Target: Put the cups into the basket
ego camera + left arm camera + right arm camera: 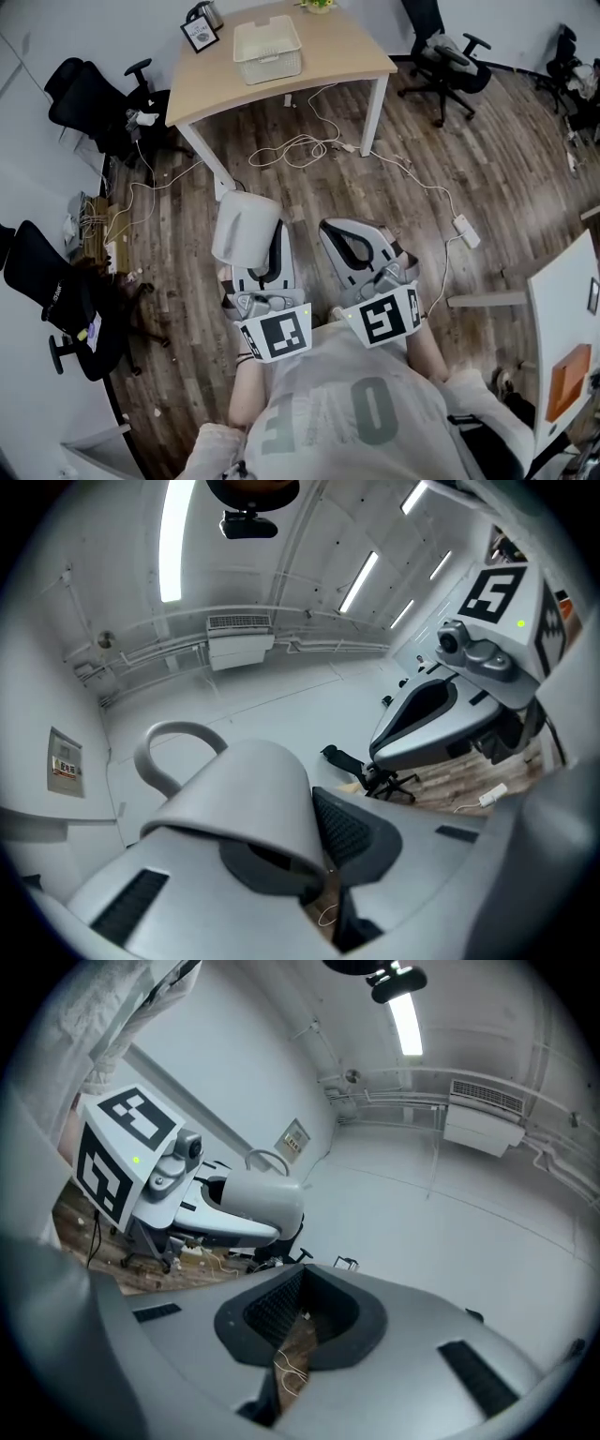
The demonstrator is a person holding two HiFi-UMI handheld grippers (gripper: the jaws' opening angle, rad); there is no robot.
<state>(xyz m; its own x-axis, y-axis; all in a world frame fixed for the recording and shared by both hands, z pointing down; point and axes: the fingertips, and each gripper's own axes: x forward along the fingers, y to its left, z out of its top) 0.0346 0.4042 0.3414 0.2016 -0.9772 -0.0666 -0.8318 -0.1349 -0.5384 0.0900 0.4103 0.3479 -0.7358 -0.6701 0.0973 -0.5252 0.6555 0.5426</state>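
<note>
Table (347,47): stands well ahead, across a floor (487,159) strewn with cable (300,145).
Basket (267,49): white, on the table, no cup seen in it.
Right gripper (300,1307): fingers narrow, nothing between them.
Left gripper (309,846): fingers closed on the cup (244,799), apparently near its rim, handle pointing away.
Risks: the rim hold may let the cup pivot or slip in transit, and loose cable may catch a foot.

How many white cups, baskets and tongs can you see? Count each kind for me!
White cups: 1, the cup held in the left tongs
Baskets: 1, the basket on the table
Tongs: 2, the left tongs and the right tongs
Total: 4
</note>
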